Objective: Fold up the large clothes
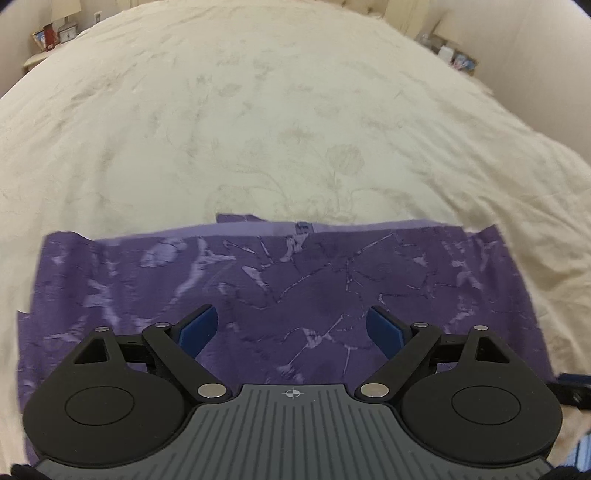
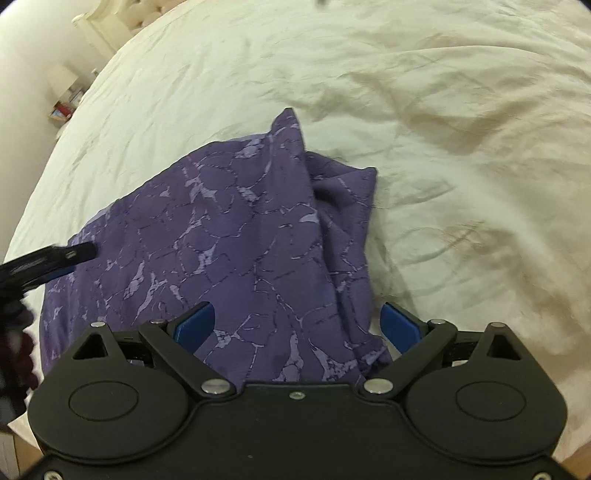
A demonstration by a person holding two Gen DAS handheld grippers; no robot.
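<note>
A purple garment with a pale crackle print [image 1: 258,288] lies folded flat on the cream bedspread [image 1: 258,110]. My left gripper [image 1: 291,325] is open just above its near part, holding nothing. In the right wrist view the same garment [image 2: 240,240] shows a rumpled, bunched right edge and a raised corner at the far end. My right gripper [image 2: 297,325] is open over the garment's near right edge, its right finger [image 2: 400,328] past the cloth over the bedspread [image 2: 443,147]. The left gripper's black finger [image 2: 55,254] shows at the left edge of that view.
Nightstands with a lamp, a clock and small items [image 1: 59,33] stand at the far left, and another with bottles [image 1: 454,55] at the far right. A headboard [image 2: 110,22] shows at the far end. The bed's edge lies near me.
</note>
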